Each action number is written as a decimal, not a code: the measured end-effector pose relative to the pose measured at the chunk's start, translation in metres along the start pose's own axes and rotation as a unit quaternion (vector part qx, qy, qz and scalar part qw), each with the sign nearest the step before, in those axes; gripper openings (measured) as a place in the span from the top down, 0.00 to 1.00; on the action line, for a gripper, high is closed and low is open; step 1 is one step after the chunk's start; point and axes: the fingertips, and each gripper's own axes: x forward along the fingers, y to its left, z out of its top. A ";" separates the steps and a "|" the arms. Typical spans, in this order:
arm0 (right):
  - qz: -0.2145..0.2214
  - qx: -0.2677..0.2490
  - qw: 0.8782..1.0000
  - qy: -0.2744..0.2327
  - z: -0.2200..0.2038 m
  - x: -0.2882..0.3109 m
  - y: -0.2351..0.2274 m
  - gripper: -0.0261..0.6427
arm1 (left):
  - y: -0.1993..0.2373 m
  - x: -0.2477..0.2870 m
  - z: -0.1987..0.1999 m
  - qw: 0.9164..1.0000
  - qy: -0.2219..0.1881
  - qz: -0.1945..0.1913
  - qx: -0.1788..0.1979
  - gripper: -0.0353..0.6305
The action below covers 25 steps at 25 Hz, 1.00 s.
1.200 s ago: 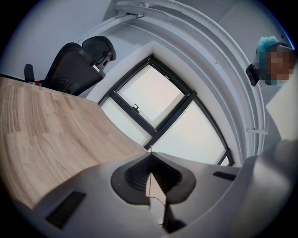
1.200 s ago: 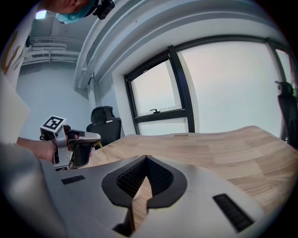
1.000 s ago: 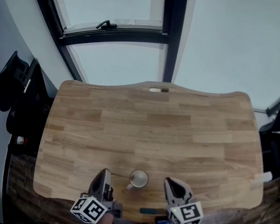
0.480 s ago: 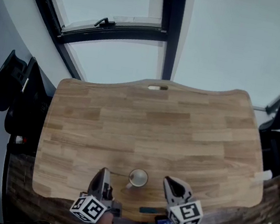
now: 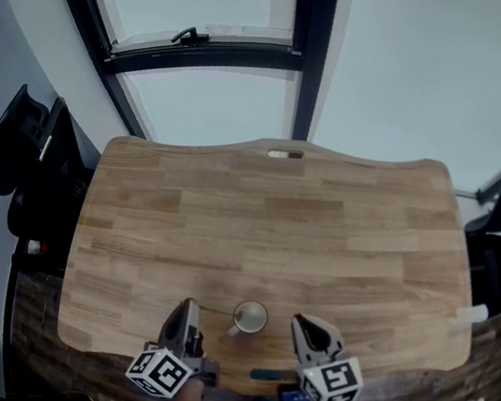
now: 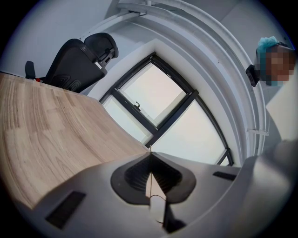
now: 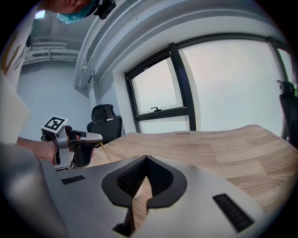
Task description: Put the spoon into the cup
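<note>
My left claw (image 5: 186, 308) grasps the thin spoon (image 7: 104, 152), right claw (image 5: 300, 322) clenched empty — I'd centre it above the cup (image 5: 250, 319) just rightward before lowering.

No words, numbers or brand names can be read in any view. The only printed signs are black-and-white square code markers: on the cube (image 5: 155, 371) of the left gripper (image 5: 185, 308) at seven o'clock in the head view, and on the right gripper (image 5: 298, 323) at five o'clock.
</note>
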 end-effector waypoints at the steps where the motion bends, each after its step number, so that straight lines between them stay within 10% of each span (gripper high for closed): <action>1: 0.001 0.000 1.000 -0.001 0.001 0.000 0.001 0.97 | 0.001 0.000 -0.001 1.000 0.001 -0.001 0.004 0.94; 25: 0.009 0.000 1.000 0.011 0.001 0.004 0.008 0.97 | -0.006 0.005 -0.010 1.000 0.016 -0.005 0.013 0.94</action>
